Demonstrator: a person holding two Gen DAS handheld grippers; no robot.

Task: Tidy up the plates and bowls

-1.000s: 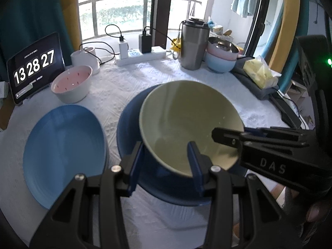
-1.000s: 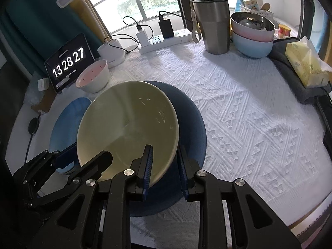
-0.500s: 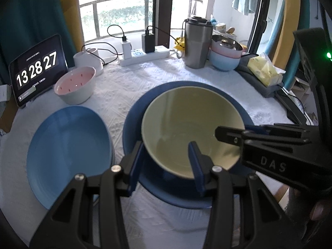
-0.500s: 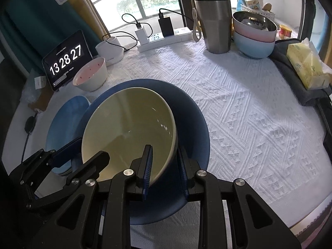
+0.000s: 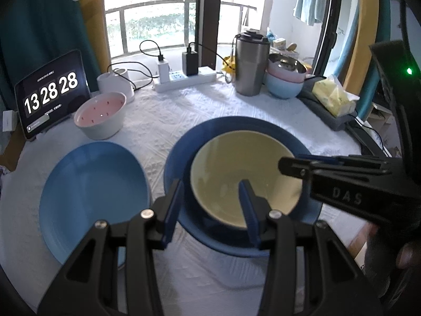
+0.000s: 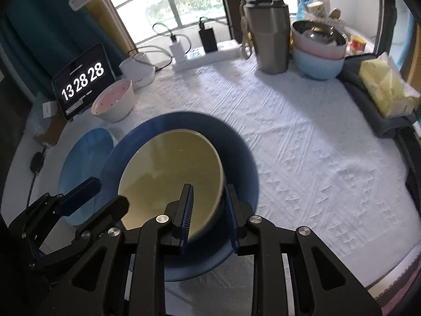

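The yellow bowl (image 5: 244,176) sits inside the dark blue plate (image 5: 181,144) on the white textured tablecloth (image 6: 302,137), near the table's front edge. The right gripper (image 6: 209,210) straddles the bowl's near rim — one blue pad inside the bowl, the other outside against its wall — with its jaws spread a little wider than the rim; whether the pads actually press the rim cannot be told from either view. The left gripper (image 5: 210,210) has its jaws wide apart and holds nothing: its right finger reaches over the bowl's near edge, its left finger hangs over the gap between the dark plate and the light blue plate (image 5: 92,197), which lies flat just to the left. Behind that plate stands a white bowl with a pink inside (image 5: 101,117), and beside it a tablet (image 5: 50,94) propped upright, showing 13 28 28. Along the window side of the table are a white power strip (image 5: 184,79) with chargers plugged in, a steel tumbler (image 5: 250,65), and a stack of bowls (image 6: 318,50) — light blue beneath, pink above, a metal one on top. A yellow tissue pack (image 6: 386,89) rests on a dark pad at the right edge.
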